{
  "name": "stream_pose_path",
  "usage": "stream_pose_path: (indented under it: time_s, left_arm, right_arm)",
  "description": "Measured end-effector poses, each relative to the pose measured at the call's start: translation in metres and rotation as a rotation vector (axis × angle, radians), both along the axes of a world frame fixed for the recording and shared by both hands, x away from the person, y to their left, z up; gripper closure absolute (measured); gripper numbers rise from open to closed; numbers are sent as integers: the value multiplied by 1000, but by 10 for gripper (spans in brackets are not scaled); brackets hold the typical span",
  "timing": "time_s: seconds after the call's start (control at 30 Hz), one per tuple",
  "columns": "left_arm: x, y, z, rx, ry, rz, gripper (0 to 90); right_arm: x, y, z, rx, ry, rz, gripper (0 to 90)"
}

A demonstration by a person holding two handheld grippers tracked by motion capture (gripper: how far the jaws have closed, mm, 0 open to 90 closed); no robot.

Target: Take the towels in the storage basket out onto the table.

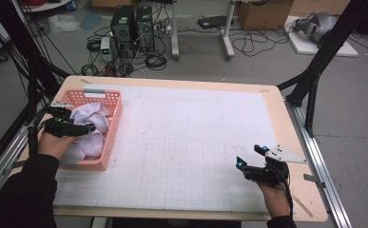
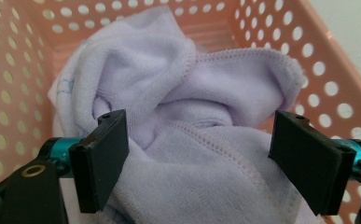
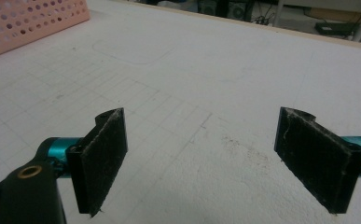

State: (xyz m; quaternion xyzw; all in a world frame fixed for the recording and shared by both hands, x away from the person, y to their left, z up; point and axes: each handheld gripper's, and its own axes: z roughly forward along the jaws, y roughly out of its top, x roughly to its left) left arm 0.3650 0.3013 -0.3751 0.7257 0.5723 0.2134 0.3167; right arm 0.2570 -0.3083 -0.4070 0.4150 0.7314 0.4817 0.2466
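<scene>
Reaching into the pink basket (image 1: 111,124) at the table's left edge, the left gripper (image 1: 79,127) sits over the lavender cloth (image 1: 92,124) bunched inside it; person's left hand (image 1: 53,144) holds it from the near side. In the left gripper view the jaws are wide apart, one on each side of the crumpled cloth (image 2: 201,140), pads low in the folds, cloth between them but not pinched; can't tell if the pads actually touch the fabric. Cloth is twisted into a heap, stitched hem visible running across the top fold and along the lower one, and it takes up most of the basket floor, perforated basket wall (image 2: 10,88) rising on both sides. Right gripper (image 1: 251,157) is well apart from all that, near the table's right front corner, held in the right hand (image 1: 276,199), grey three-cornered plate on top pointing right. Its jaws are also spread wide with nothing between them, hovering over the white gridded mat (image 3: 178,70); pads look linty in the right gripper view, some dark specks on the mat just ahead of them. Basket corner (image 3: 33,21) shows far off at upper left of that view. Floor behind the table has computer towers (image 1: 133,29) and loose cables
</scene>
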Motion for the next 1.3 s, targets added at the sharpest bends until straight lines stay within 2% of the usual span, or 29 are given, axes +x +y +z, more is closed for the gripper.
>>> stream_pose_path:
  time_s: [0.07,0.1,0.13,0.2,0.27,0.37,0.4,0.43,0.47,0.5,0.57,0.6,0.67,0.7,0.73,0.8,0.83,0.87,1.0,1.03,1.07,1.13,1.27,1.3]
  left_arm:
    - [4,0,-2,5,40,2,195]
    - [8,0,-5,16,76,9,191]
    - [8,0,-5,16,76,9,183]
    - [13,-1,-8,39,121,7,165]
    - [17,-2,-12,43,157,1,148]
    - [22,-3,-18,63,178,10,130]
    - [23,-4,-21,83,184,9,118]
    - [26,-10,-27,138,194,-8,95]
    - [26,-10,-27,138,194,-8,67]
    - [27,-14,-31,178,205,-15,29]
    - [29,-23,-40,280,217,-25,17]
    - [30,-28,-43,328,207,-4,23]
    - [30,-29,-42,329,199,8,80]
    - [29,-27,-40,324,190,22,80]
    - [28,-25,-38,314,181,34,194]
    - [26,-17,-33,284,172,46,296]
    - [25,-14,-32,265,165,50,296]
    - [24,-13,-31,253,159,54,368]
    - [22,-14,-28,257,132,39,499]
    - [22,-13,-27,246,127,41,499]
    - [21,-11,-26,230,118,46,543]
    - [20,-8,-23,188,92,52,558]
    - [14,2,-14,76,30,77,575]
    - [11,7,-9,34,-2,88,578]
  right_arm:
    - [0,0,0,-1,-2,3,158]
    - [0,0,0,-1,-3,3,158]
    - [0,0,0,-1,-3,3,158]
    - [-1,1,0,2,1,-1,158]
    - [0,0,0,1,1,1,158]
    - [0,0,0,1,-1,8,158]
    - [-1,0,0,1,0,9,158]
    - [-1,0,0,1,0,9,158]
    - [0,0,0,0,-1,9,158]
    - [0,0,0,-1,1,6,158]
    - [-1,-1,0,-1,2,6,158]
    - [-1,-1,0,2,5,4,158]
    - [-1,-2,0,5,4,-1,158]
    - [-1,-2,0,5,4,-1,158]
    - [-1,-3,0,5,2,1,158]
    - [0,-3,0,1,1,-1,159]
    - [0,-3,0,1,1,-1,159]
    - [-1,-3,0,3,7,-3,159]
    - [-1,-3,0,3,5,-8,159]
    - [-1,-3,0,3,5,-8,159]
    - [-1,-4,0,0,0,-12,159]
    - [-1,-5,0,3,3,-13,159]
    - [-1,-7,0,8,0,-24,160]
    - [-2,-8,1,11,1,-26,160]
